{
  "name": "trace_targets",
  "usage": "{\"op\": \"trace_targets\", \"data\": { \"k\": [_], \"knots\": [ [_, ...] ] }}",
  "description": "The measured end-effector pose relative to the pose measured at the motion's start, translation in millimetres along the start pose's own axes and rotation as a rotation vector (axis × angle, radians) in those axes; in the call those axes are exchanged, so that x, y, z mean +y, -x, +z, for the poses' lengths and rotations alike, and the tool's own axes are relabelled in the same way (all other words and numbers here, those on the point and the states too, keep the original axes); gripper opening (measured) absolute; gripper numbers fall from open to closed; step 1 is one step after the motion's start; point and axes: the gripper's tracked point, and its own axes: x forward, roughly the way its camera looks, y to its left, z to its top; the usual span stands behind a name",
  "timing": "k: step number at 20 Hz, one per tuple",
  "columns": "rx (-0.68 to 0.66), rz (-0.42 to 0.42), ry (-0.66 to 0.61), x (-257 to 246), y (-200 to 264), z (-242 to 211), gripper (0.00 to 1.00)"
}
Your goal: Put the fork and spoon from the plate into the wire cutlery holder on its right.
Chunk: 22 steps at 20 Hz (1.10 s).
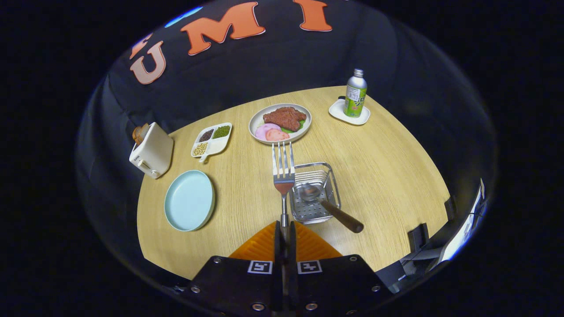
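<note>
My gripper (pixel 285 229) is shut on the handle of a metal fork (pixel 283 169), whose tines point away from me above the table. Just right of the fork stands the wire cutlery holder (pixel 333 185), a small square basket with a perforated floor. A spoon (pixel 324 203) with a brown wooden handle lies in it, bowl down inside and handle leaning out over the near right rim. The pale blue plate (pixel 190 200) sits to the left of the fingers, bare.
Beyond the holder is a plate of meat and ham slices (pixel 280 123). A divided dish of beans (pixel 212 140) and a white toaster (pixel 151 151) stand at the left. A green bottle (pixel 355 93) on a white coaster is at the far right.
</note>
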Motion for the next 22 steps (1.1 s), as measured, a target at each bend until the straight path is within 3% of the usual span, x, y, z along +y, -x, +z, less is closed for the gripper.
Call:
{"op": "trace_targets", "data": {
  "k": [6,13,19,22],
  "knots": [
    [0.073,-0.013,0.050,-26,-17,-12,0.08],
    [-0.064,0.076,0.078,-13,-5,34,0.18],
    [-0.364,0.136,0.174,11,37,99,0.42],
    [-0.534,0.129,0.190,26,69,134,0.63]
  ]
}}
